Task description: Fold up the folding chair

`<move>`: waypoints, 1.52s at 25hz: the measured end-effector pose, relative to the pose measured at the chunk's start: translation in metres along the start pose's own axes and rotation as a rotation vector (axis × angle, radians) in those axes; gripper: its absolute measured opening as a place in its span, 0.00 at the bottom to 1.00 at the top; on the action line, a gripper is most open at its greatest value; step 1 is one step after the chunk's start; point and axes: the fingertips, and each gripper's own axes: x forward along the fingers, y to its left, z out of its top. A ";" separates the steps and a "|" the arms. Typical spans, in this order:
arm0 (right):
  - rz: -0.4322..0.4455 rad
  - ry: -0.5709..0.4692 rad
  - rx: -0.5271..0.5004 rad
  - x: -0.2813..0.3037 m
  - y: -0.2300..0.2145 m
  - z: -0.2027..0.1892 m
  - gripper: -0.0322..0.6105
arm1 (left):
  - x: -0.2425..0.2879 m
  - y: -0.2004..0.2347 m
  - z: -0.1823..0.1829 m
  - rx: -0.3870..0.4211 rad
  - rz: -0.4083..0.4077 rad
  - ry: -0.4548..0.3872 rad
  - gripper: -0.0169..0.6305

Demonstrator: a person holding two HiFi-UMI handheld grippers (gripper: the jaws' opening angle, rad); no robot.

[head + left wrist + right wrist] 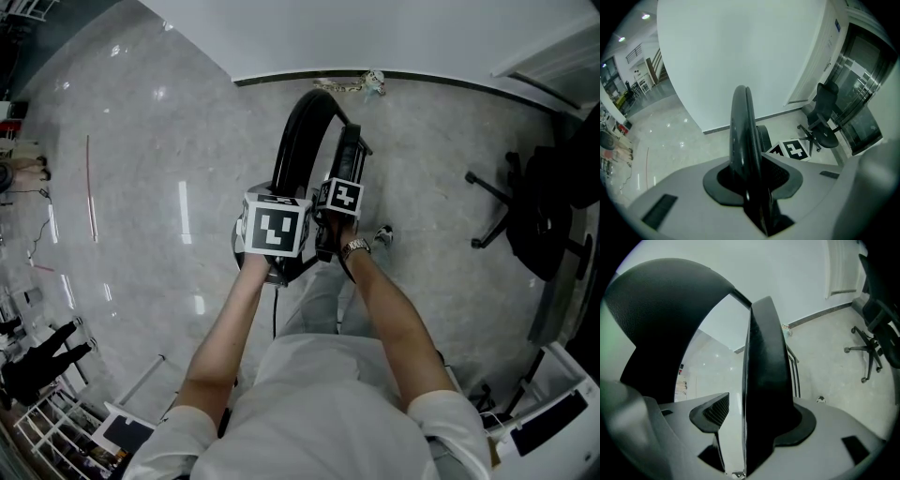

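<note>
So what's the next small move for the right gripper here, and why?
Probably close the right gripper on the seat panel: the panel stands between its jaws, but a gap shows beside one pad, while the left gripper clamps the backrest rim.

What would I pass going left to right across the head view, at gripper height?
Thin red line on the floor → left gripper → right gripper → small pale object on the floor → black office chair.
</note>
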 end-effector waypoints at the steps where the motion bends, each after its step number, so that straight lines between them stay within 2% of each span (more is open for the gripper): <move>1: 0.005 0.000 -0.005 0.001 0.001 0.001 0.52 | 0.001 -0.003 0.001 0.000 0.001 -0.002 0.20; 7: 0.036 0.014 -0.031 0.011 0.006 0.000 0.52 | 0.002 -0.013 0.002 0.019 0.045 0.003 0.20; 11: 0.104 0.038 -0.032 0.008 0.010 -0.001 0.52 | 0.004 -0.019 0.003 0.015 0.042 0.006 0.20; 16: 0.175 0.127 -0.111 -0.004 0.001 -0.007 0.52 | 0.006 -0.035 0.003 0.016 0.025 0.026 0.19; 20: 0.232 0.148 -0.228 -0.023 -0.014 0.013 0.53 | 0.008 -0.038 0.003 0.036 0.056 0.044 0.19; 25: 0.327 0.185 -0.428 -0.067 -0.037 0.046 0.53 | 0.011 -0.046 0.000 0.040 0.045 0.073 0.19; 27: 0.359 0.169 -0.533 -0.092 -0.041 0.066 0.53 | 0.012 -0.051 -0.001 0.043 0.036 0.089 0.18; 29: 0.392 0.123 -0.685 -0.119 -0.036 0.087 0.53 | 0.015 -0.057 0.000 0.042 0.021 0.099 0.18; 34: 0.429 -0.042 -1.204 -0.184 0.003 0.128 0.53 | 0.019 -0.064 0.000 0.037 0.007 0.117 0.16; 38: 0.508 -0.205 -1.548 -0.236 0.054 0.138 0.53 | 0.018 -0.067 -0.001 0.040 0.011 0.127 0.16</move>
